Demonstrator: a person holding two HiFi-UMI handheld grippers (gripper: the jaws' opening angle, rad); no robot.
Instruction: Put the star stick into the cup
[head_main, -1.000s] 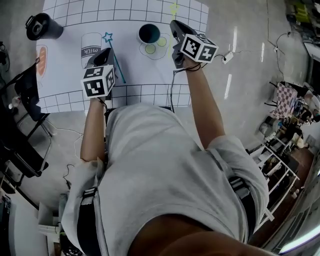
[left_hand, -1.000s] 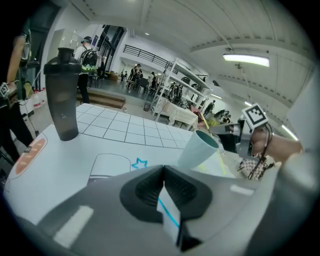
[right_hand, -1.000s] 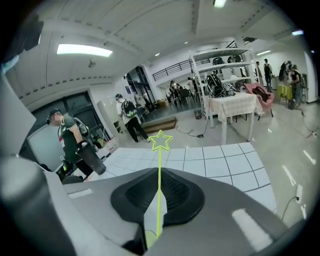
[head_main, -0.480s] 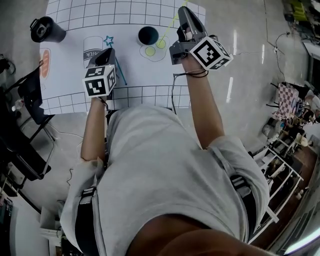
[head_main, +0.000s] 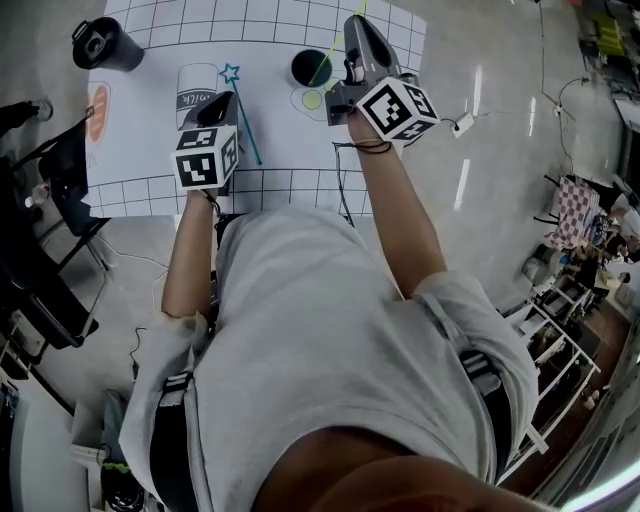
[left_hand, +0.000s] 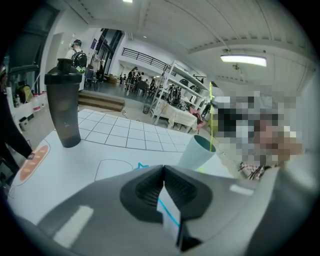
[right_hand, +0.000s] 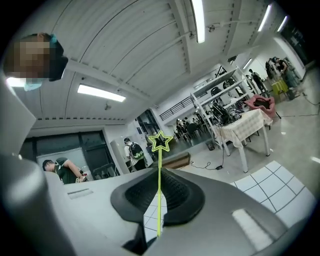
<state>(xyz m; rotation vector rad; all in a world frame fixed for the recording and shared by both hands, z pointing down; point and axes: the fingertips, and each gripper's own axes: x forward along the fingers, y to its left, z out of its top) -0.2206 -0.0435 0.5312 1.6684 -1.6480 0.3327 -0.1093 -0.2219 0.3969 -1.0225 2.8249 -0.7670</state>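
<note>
The only writing that reads is "milk", printed inside a carton outline (head_main: 197, 95) on the white grid-edged mat (head_main: 140, 130); the outline lies just at 11 o'clock of the left gripper (left_hand: 163, 172). That gripper's jaws are pressed together with nothing between them. The blue star-tipped stick (head_main: 247, 125) lies flat on the mat just at its 3 o'clock side. The right gripper (head_main: 358, 25) is clamped on the thin yellow-green star stick (right_hand: 159, 185), star end up. The stick slants down toward 7 o'clock, and its lower end meets the mouth of the dark teal cup (head_main: 310, 68); how deep it goes cannot be told. A tall black shaker bottle (head_main: 100, 42) stands at the mat's 10 o'clock corner. A second ago the right gripper sat at the cup's 3 o'clock with the stick off to the side; since then it has risen and tilted, bringing the stick over the cup. The left gripper has stayed where it was.
</note>
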